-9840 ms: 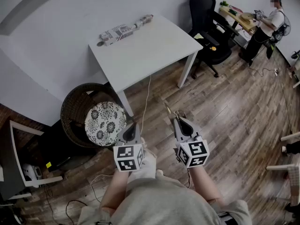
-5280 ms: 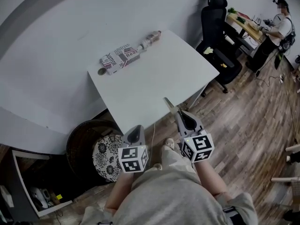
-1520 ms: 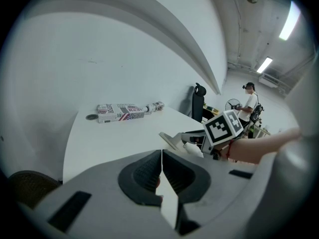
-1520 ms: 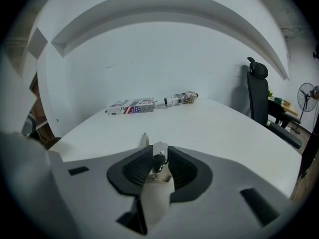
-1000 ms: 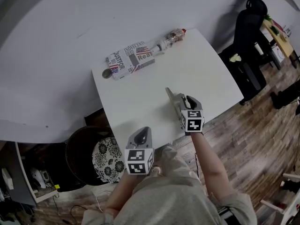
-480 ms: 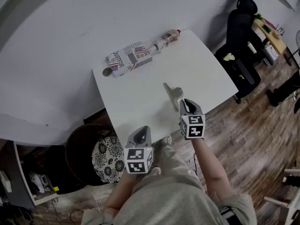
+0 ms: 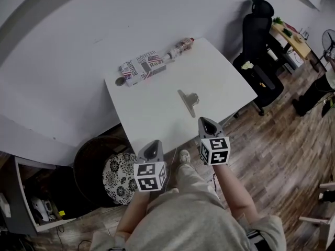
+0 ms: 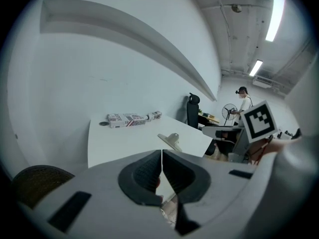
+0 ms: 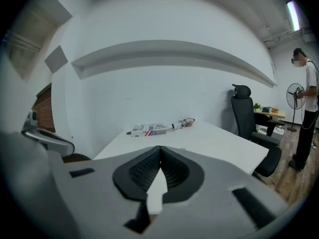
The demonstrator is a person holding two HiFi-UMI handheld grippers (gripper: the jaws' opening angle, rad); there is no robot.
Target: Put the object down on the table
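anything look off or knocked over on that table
Only the bottle near the far edge of the table: it lies on its side, end-on to the printed box. No spill shows. The clip lies alone mid-table, nothing odd about it.

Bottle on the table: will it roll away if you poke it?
Probably: the bottle lies on its side, so a sideways poke could roll it. It looks like clear plastic, so likely light. The printed box at one end might block it that way.
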